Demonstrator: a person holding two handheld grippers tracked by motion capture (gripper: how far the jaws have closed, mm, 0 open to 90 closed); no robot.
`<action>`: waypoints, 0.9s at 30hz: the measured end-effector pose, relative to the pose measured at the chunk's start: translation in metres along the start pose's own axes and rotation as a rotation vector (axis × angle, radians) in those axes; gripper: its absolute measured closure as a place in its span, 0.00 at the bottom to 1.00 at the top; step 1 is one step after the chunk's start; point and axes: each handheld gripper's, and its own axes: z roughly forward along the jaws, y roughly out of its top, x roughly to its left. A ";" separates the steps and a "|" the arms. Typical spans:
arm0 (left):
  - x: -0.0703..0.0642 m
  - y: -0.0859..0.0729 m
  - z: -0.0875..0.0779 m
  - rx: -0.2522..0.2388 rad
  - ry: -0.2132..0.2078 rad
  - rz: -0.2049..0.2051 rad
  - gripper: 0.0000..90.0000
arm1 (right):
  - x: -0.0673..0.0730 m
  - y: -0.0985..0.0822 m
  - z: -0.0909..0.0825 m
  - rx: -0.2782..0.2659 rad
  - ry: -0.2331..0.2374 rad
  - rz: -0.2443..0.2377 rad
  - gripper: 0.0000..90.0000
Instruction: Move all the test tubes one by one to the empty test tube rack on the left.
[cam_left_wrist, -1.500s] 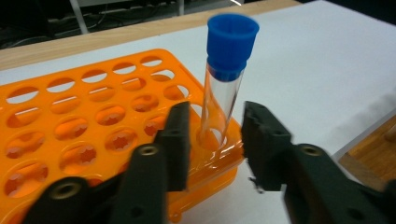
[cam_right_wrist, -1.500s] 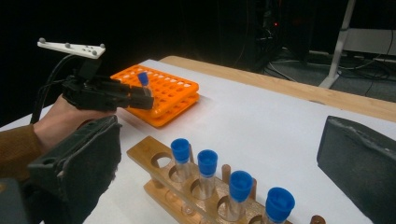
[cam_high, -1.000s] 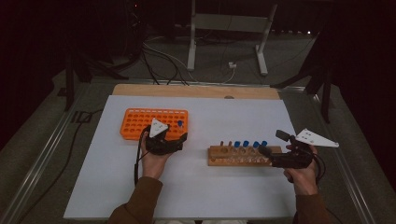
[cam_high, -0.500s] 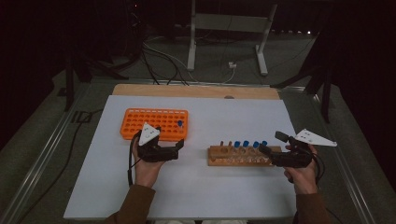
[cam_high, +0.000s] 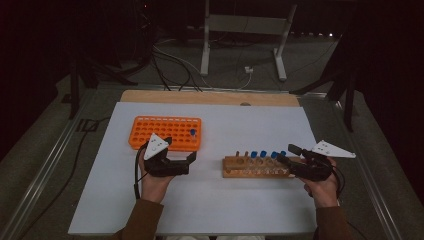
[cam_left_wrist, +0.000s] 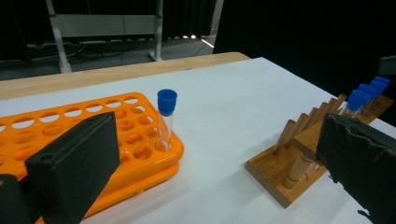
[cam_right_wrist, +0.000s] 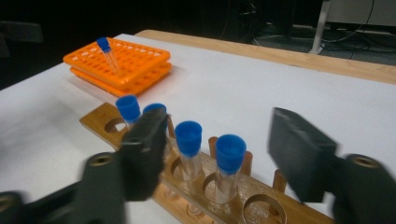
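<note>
Jaws of right gripper (cam_right_wrist: 212, 154) are standing wide near wooden rack (cam_high: 257, 167); centring on one blue-capped tube (cam_right_wrist: 229, 165) seems wise; left gripper (cam_high: 186, 161) wide, empty.

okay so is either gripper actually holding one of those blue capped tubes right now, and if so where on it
No, nothing is held. The left gripper is open beside the orange rack, and the right gripper is open around the capped tubes in the wooden rack, not yet closed on one.

- Orange rack (cam_high: 165, 132): flat on the white sheet, left of centre, one blue-capped tube (cam_left_wrist: 166, 117) upright near its right end.
- Wooden rack (cam_high: 257, 167): to its right, holding four blue-capped tubes (cam_right_wrist: 227, 164) in a row.
</note>
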 end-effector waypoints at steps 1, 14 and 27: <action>0.000 0.000 0.000 0.000 0.000 0.003 0.01 | 0.000 -0.002 0.001 0.008 -0.016 -0.008 0.51; 0.001 -0.002 0.001 0.000 0.006 -0.002 0.01 | 0.000 -0.009 0.006 0.043 -0.040 -0.062 0.83; -0.001 -0.002 0.002 0.005 0.000 0.002 0.01 | 0.002 -0.018 0.020 0.106 -0.062 -0.061 0.84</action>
